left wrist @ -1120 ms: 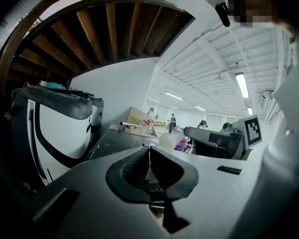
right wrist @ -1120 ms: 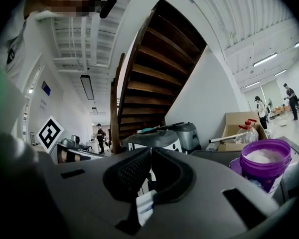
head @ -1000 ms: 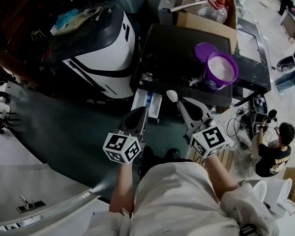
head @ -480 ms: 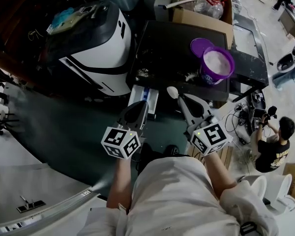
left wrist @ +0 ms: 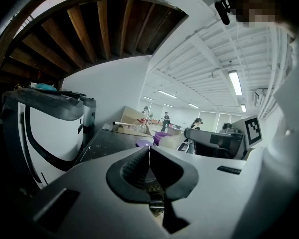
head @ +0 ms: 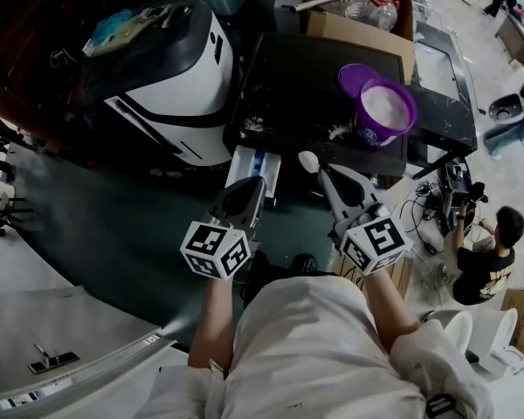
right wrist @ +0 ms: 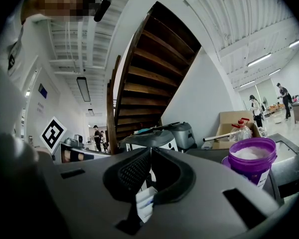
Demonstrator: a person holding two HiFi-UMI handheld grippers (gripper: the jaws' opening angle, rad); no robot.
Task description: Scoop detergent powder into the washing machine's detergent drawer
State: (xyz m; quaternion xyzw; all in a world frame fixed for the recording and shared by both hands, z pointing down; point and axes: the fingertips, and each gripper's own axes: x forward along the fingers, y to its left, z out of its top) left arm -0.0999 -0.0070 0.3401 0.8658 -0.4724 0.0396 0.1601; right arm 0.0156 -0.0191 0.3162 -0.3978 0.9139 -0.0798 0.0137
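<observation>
Grippers: two. The left gripper (head: 248,188) and the right gripper (head: 323,173) are each held by a hand, and each carries one marker cube.
Left gripper fingers: pressed together in the left gripper view, with nothing between them. It hovers just over the near end of the detergent drawer (head: 255,169).
Right gripper fingers: clamped on the handle of one white scoop (head: 307,159). The scoop bowl stands clear of the jaw tips.
Scoop position: between the drawer and the tub, at the front edge of the washing machine (head: 314,85) and touching neither. I cannot tell whether it carries any powder.
Detergent drawer: one, pulled out of the machine front. It is white with a blue insert.
Powder tub: one purple tub (head: 385,112), open and upright on the right of the machine's black top. It is filled close to the rim with white powder.
Lid: one purple lid (head: 356,78), lying on the top just behind the tub and touching it.
Spillage: white traces on the black top, left of the tub and above the drawer.
Other items: one white-and-black appliance (head: 175,77) left of the machine. One cardboard box (head: 367,35) stands behind the machine, holding a bottle (head: 380,7) with a red cap.
Bystanders: one seated person (head: 483,269) at lower right.
Writing: black-and-white square markers on the cubes. The tub label is too small to read, and no brand is legible.
</observation>
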